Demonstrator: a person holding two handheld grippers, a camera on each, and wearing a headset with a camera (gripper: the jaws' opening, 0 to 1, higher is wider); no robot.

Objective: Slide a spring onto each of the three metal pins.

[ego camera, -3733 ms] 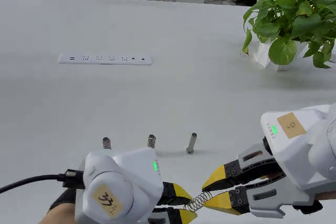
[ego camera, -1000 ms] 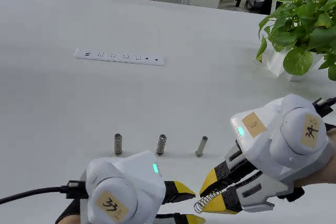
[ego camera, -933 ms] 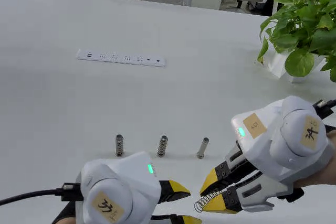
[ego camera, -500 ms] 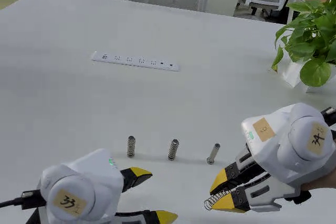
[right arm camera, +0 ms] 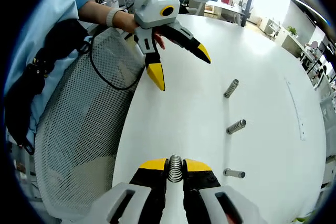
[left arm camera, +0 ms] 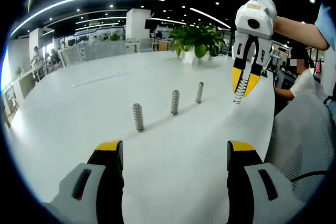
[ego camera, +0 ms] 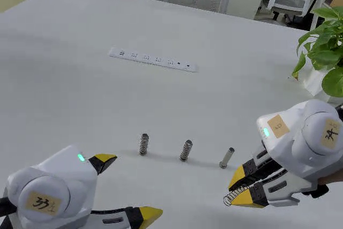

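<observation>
Three metal pins stand in a row on the white table. The left pin (ego camera: 143, 143) and the middle pin (ego camera: 186, 150) each wear a spring; the right pin (ego camera: 226, 157) is bare. My right gripper (ego camera: 237, 186) is shut on a loose spring (ego camera: 232, 195) and hovers just in front of and right of the bare pin (right arm camera: 234, 173); the spring (right arm camera: 174, 168) sits clamped between its yellow tips. My left gripper (ego camera: 127, 184) is open at the near left, holding nothing, with the pins (left arm camera: 174, 102) ahead of it and the right gripper (left arm camera: 243, 81) beyond.
A white power strip (ego camera: 153, 59) lies farther back on the table. A potted plant (ego camera: 324, 52) stands at the right edge. A mesh chair (right arm camera: 79, 145) sits by the table's near edge. Chairs and cabinets stand beyond the far edge.
My left gripper let go of the spring, opened wide and drew back to the left. The right gripper keeps the spring alone and has stayed in front of the bare pin. The camera shifted.
</observation>
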